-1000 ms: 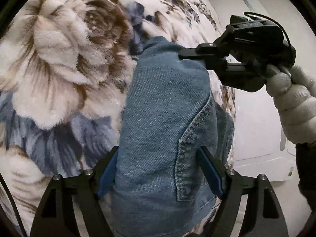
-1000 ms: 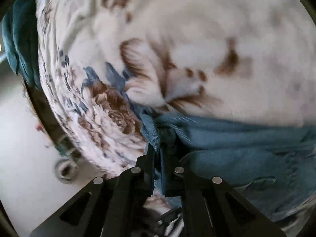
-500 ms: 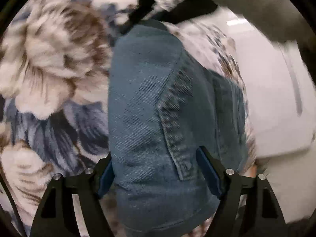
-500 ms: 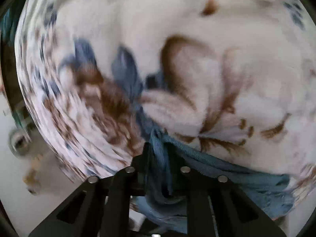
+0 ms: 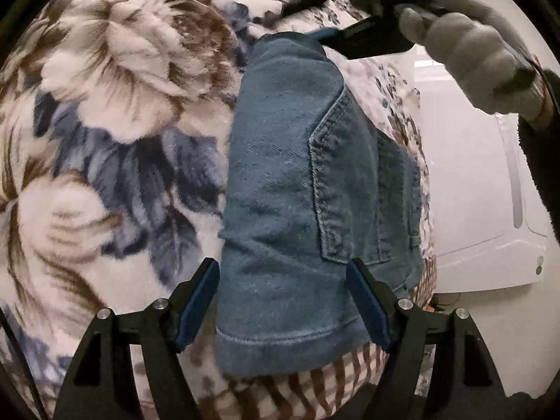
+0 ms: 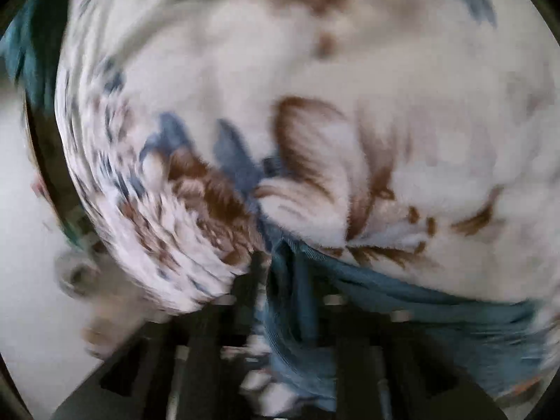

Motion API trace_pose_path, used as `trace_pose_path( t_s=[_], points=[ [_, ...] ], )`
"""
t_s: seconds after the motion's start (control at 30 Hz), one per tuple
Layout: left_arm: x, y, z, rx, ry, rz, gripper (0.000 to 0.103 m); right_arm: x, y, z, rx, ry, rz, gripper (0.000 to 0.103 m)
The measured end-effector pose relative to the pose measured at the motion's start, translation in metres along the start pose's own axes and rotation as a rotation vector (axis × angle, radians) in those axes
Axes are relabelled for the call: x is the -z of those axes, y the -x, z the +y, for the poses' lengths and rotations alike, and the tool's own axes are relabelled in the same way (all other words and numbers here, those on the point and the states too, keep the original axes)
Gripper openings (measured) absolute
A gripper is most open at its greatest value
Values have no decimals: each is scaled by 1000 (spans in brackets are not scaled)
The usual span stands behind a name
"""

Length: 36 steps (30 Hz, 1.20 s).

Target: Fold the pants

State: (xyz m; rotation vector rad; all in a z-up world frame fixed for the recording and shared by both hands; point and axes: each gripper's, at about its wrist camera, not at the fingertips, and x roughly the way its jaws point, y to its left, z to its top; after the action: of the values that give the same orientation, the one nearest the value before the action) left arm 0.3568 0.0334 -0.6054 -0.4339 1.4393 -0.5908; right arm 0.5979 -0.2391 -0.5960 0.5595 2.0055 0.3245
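Left wrist: folded pants (image 5: 297, 192) between parted jaws.

Right gripper let go of the denim

The right gripper (image 6: 283, 280), clamped on the pants' (image 5: 297, 192) far edge a second earlier, was opening with denim still between its fingers; its gloved hand (image 5: 465, 52) swung to the upper right.
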Motion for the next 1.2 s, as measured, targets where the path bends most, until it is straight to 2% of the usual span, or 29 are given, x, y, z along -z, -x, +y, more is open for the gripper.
trace_pose_path(
  t_s=[0.03, 0.1, 0.17, 0.2, 0.3, 0.33, 0.37, 0.4, 0.43, 0.47, 0.5, 0.53, 0.6, 0.67, 0.73, 0.83, 0.97, 1.03, 1.1, 1.2],
  points=[
    [1, 2, 0, -21, 7, -5, 73, 7, 3, 11, 29, 54, -10, 76],
    [0, 7, 1, -36, 19, -5, 73, 19, 1, 27, 110, 135, 10, 74],
    [-1, 12, 3, -38, 40, -11, 73, 27, -9, 25, 154, 141, 48, 20],
    [-1, 13, 2, -37, 41, -18, 73, 27, -16, 15, 160, 109, 56, 10],
    [-5, 22, 0, -73, 44, -65, 74, 16, -12, -6, 82, -17, -5, 10],
    [-8, 24, -2, -88, 40, -85, 80, 15, -8, -7, 64, -17, -34, 10],
    [-9, 29, -2, -110, 30, -102, 86, 18, -3, -3, 58, 19, -55, 13],
    [-12, 32, -5, -133, 21, -122, 99, 26, 3, 5, 51, 75, -73, 21],
    [-17, 33, -7, -152, 15, -137, 102, 35, 9, 9, 52, 114, -85, 41],
    [-22, 35, -7, -165, 13, -143, 102, 50, 18, 11, 59, 148, -119, 54],
    [-29, 36, -7, -173, 18, -136, 102, 62, 29, 10, 58, 171, -168, 77],
    [-34, 34, -6, -172, 24, -127, 102, 78, 42, 6, 51, 190, -234, 82],
    [-44, 32, -6, -145, 41, -113, 102, 113, 66, -12, 88, 200, -347, 82],
    [-54, 22, -9, -90, 63, -82, 102, 139, 87, -44, 127, 179, -405, 86],
    [-61, 12, -17, -64, 77, -59, 102, 167, 91, -89, 137, 113, -431, 90],
    [-71, -4, -32, -83, 48, -39, 102, 188, 68, -153, 100, -1, -395, 90],
    [-81, -31, -34, -129, 34, 24, 102, 200, 9, -227, -159, -102, -314, 90],
    [-87, -46, -28, -163, 39, 61, 102, 194, -15, -246, -271, -100, -319, 95],
    [-88, -52, -21, -161, 44, 69, 103, 188, -27, -252, -361, -87, -330, 99],
    [-87, -53, -12, -170, 26, 79, 103, 182, -30, -245, -567, -13, -322, 99]
  ],
)
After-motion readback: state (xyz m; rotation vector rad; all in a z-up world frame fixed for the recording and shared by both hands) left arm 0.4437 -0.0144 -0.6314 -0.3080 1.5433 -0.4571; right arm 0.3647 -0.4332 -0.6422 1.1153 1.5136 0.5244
